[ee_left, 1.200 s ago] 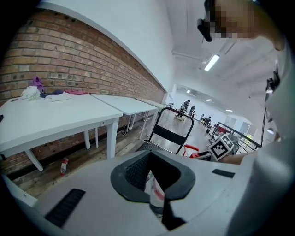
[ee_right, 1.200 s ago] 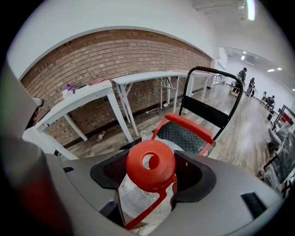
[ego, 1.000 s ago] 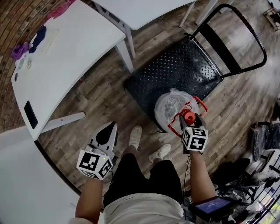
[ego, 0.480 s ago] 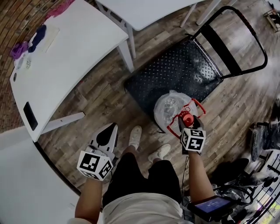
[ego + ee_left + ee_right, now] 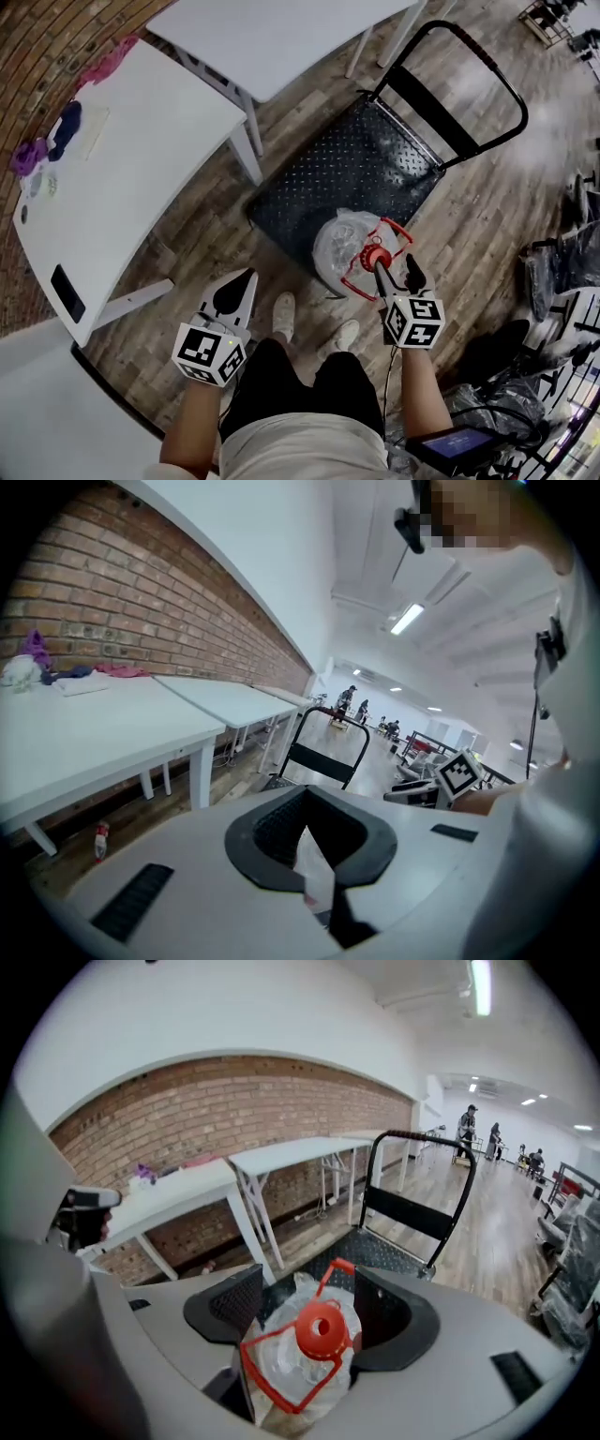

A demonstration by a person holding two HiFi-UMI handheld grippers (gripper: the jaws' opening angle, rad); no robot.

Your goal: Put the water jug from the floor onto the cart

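Note:
The clear water jug (image 5: 345,247), with a red cap (image 5: 376,257) and red handle, hangs at the near edge of the black cart platform (image 5: 347,164). My right gripper (image 5: 394,274) is closed wide on the jug's top. In the right gripper view the jug (image 5: 298,1358) sits between both pads, with the cart (image 5: 380,1249) just beyond. My left gripper (image 5: 246,275) is at the lower left, away from the jug, shut and empty. In the left gripper view the left gripper (image 5: 314,841) shows pads together and the cart handle (image 5: 323,731) ahead.
Two white tables (image 5: 122,159) (image 5: 272,37) stand left of and behind the cart, along a brick wall. The cart's upright black handle (image 5: 464,103) is at its far end. The person's shoes (image 5: 284,312) are on the wooden floor below the jug. Bags and gear (image 5: 553,281) crowd the right.
The right gripper has risen with the jug, which now overlaps the cart's near edge. The left gripper has shifted a little.

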